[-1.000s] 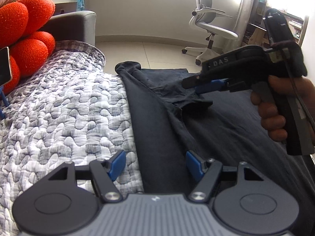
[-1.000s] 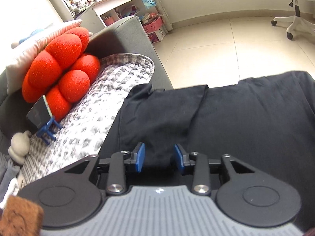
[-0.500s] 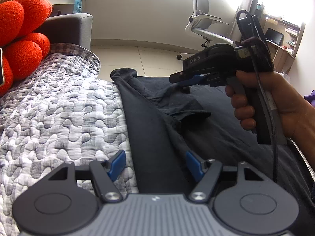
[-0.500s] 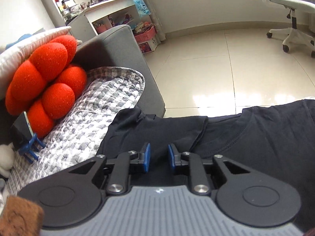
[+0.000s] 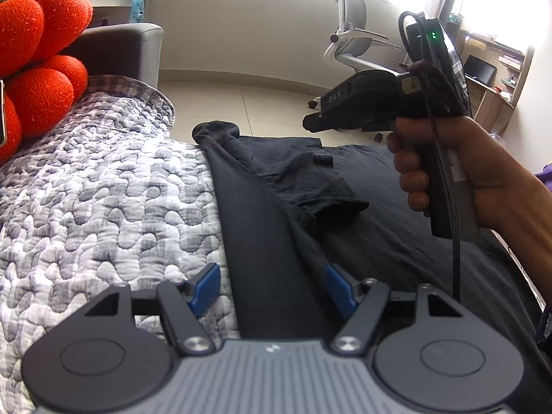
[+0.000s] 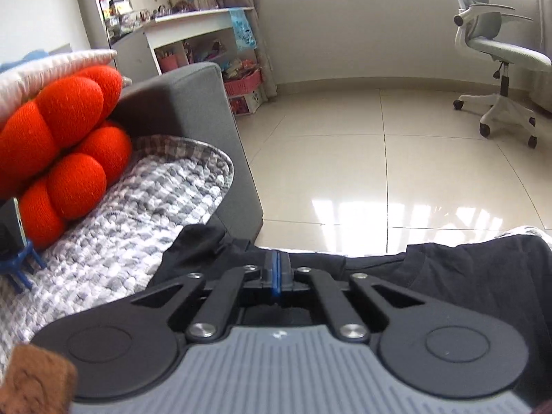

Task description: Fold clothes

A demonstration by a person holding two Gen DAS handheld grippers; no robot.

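Now, nearest to the camera, the left gripper is as it was a second ago. Its jaws stand wide open and low over the right edge of the quilt. A long folded band of the dark shirt runs between its pads, but the pads do not press on it, so it holds nothing.

The shirt lies spread flat on the quilt, with its left side already turned inward along that edge. Its sleeve rests folded on top of the body, a little farther from the quilt's near end.

The change is at the right gripper. One second ago its jaws were partly open, close over the sleeve. Now its pads are pressed fully together, and the hand carries it above the shirt, clear of the cloth, toward the quilt's far end. No cloth hangs from it, so I judge that it is empty.

This suggests that the sleeve fold is finished and the right gripper is free for the next fold. The left gripper seems ready to close on the folded band.
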